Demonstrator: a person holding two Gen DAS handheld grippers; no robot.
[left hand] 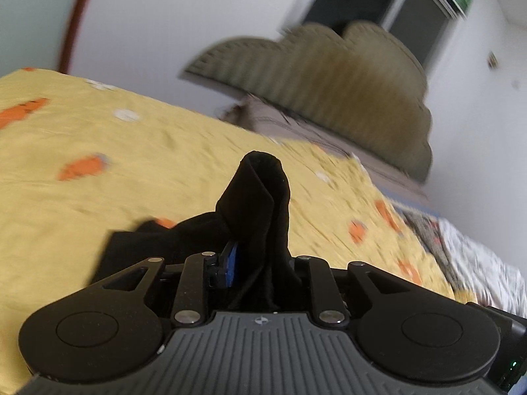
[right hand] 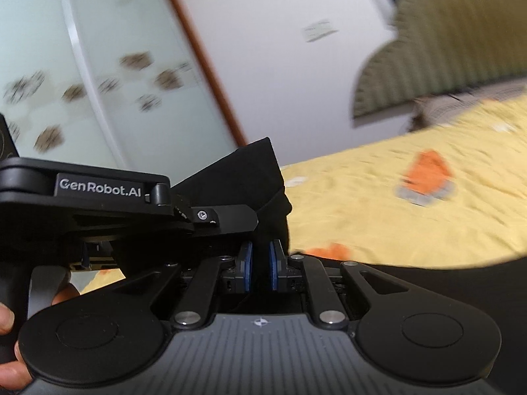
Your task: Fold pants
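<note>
The black pants [left hand: 260, 204] are gripped by both hand-held grippers above a yellow bedspread [left hand: 98, 138] printed with orange shapes. In the left wrist view, the left gripper [left hand: 255, 263] is seen closed to a narrow gap on a bunched fold of the fabric, which rises in a peak between the fingers, one blue pad [left hand: 232, 263] showing on the left; more of the cloth trails down to the near left, onto the bedspread. In the right wrist view, the right gripper [right hand: 260, 263] is likewise pinched narrowly on a strip of the pants [right hand: 250, 177], held between two blue pads [right hand: 246, 263]. The left gripper's body is seen close at the left, just beside it. A ribbed olive headboard [left hand: 329, 75] stands at the far side, against a white wall [left hand: 158, 26]. Both views are motion-blurred.
</note>
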